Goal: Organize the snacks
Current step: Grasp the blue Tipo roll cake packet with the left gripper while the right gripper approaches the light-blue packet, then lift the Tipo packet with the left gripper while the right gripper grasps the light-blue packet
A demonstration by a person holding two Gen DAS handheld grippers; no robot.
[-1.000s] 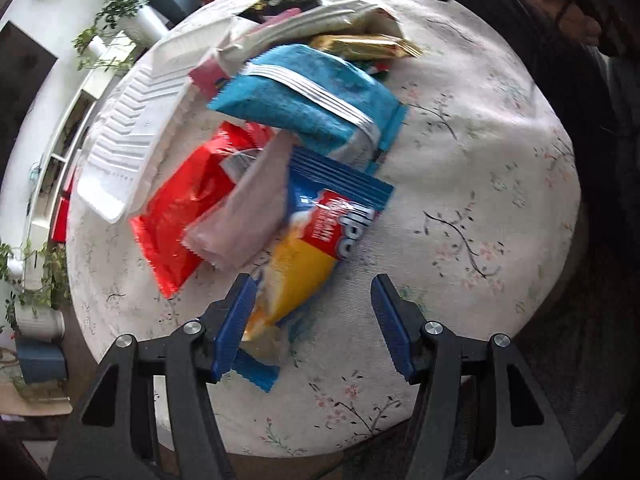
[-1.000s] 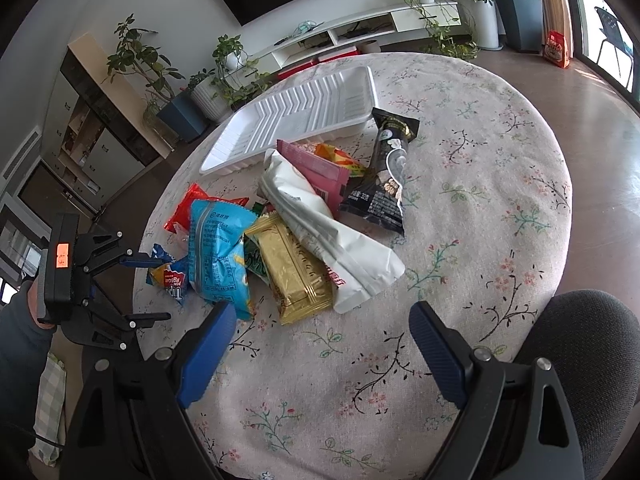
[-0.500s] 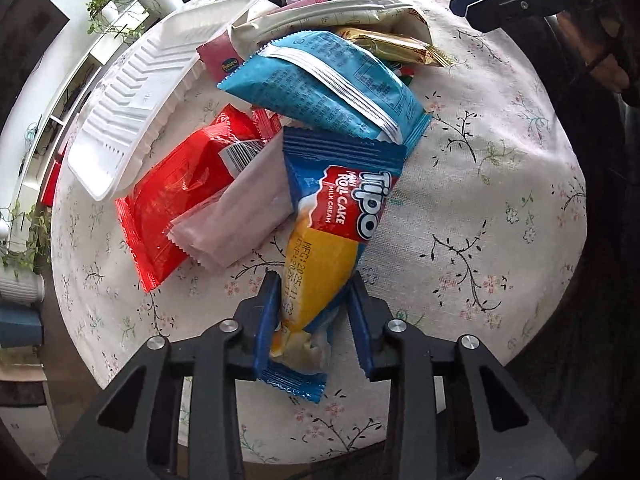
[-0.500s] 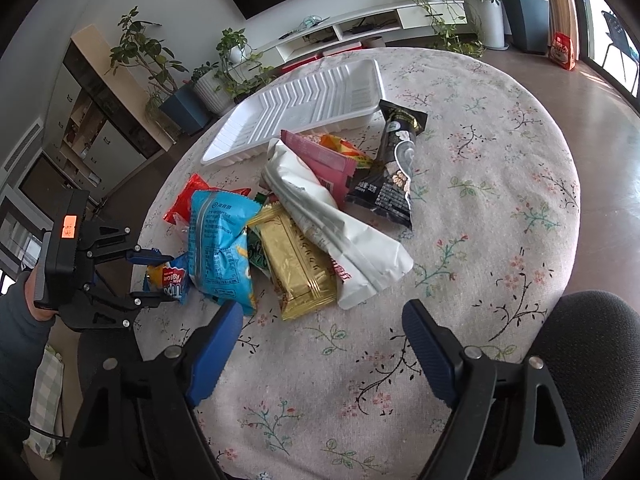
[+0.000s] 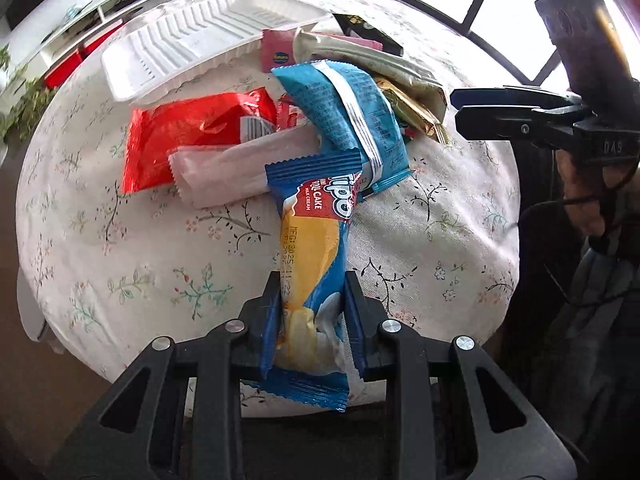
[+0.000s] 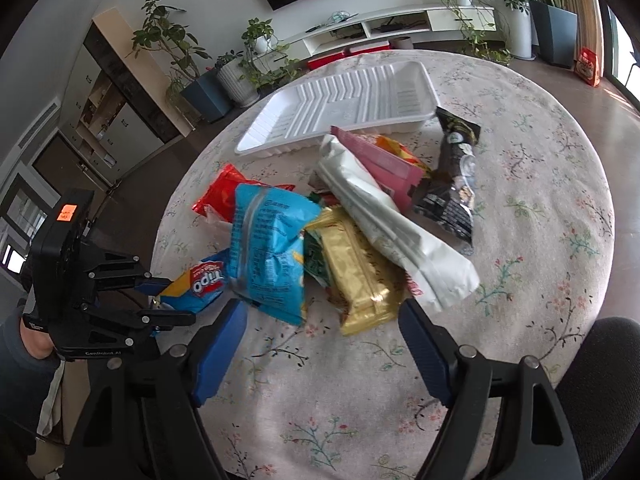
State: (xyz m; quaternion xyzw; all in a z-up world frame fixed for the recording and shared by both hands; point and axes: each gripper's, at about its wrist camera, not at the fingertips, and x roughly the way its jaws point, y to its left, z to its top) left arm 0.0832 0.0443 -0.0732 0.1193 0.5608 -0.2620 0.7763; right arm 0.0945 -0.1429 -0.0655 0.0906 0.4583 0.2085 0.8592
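My left tongs (image 5: 310, 312) are closing on the near end of the roll cake pack (image 5: 314, 240), pads already against both sides of the wrapper; the pack lies at the near edge of the worktop (image 5: 440, 240), far end tucked just under the blue bag (image 5: 352, 120) and touching the pale pink packet (image 5: 228, 172). Grip is low on a soft wrapper, so I'd lift slowly and slide it out from under the blue bag before carrying it to the white tray (image 5: 208, 40), or the pile drags along. My right tongs (image 6: 324, 344) are wide, closing a little, nothing between them, hovering short of the gold packet (image 6: 360, 272). Hard to tell: whether the pack is off the cloth yet, what the green wrapper (image 6: 316, 260) under the pile is, and the red bag (image 6: 222, 192) is mostly covered from the right view.
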